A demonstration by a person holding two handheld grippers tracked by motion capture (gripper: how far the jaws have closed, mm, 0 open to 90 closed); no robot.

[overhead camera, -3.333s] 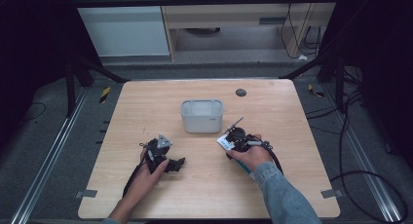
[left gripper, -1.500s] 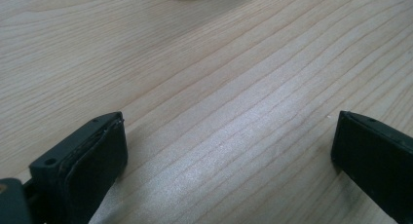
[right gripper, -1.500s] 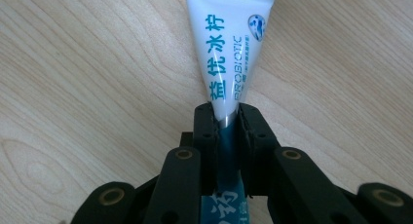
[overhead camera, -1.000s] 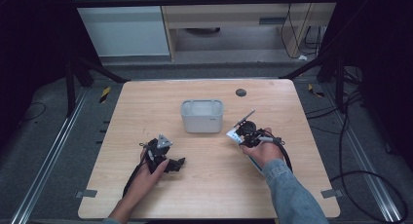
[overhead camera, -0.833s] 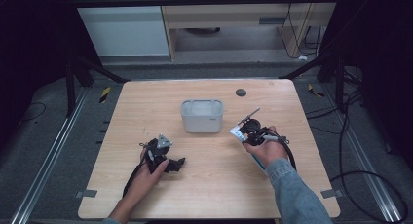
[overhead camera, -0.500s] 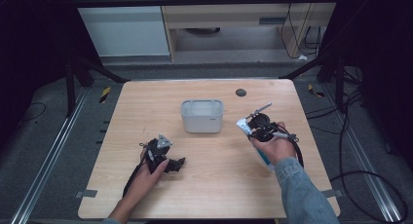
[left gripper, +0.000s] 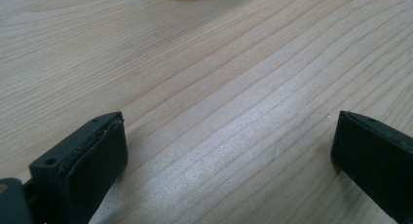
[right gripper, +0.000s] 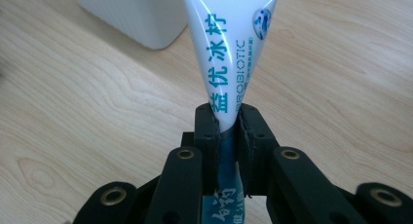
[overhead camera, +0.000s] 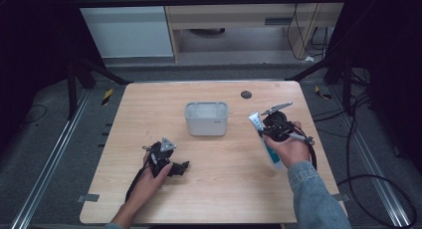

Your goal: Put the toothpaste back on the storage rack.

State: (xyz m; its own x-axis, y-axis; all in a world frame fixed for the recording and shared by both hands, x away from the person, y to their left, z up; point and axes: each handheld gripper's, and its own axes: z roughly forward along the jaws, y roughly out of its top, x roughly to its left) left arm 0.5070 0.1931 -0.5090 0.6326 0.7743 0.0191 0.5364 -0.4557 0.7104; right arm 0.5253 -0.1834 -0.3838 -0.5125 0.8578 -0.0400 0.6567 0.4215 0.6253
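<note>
Rightward went the right gripper [overhead camera: 272,132], gripping one tube [right gripper: 229,44]; one bin [overhead camera: 206,118].

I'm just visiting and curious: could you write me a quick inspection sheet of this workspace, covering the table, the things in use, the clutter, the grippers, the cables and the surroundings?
Surface: pale wooden table, bare grain, no spills.
Job's things: white-and-teal tube with printed lettering, lifted off the wood; white bin standing near the middle of the table.
Clutter: small dark round spot near the far edge; I cannot tell what it is.
Grippers: right gripper clamped on the tube's flat end; left gripper wide open, low over bare wood, holding nothing.
Cables: black cable looping on the floor at the right.
Surroundings: grey floor, metal rails, dark frame legs, pale cabinets behind the table.
</note>
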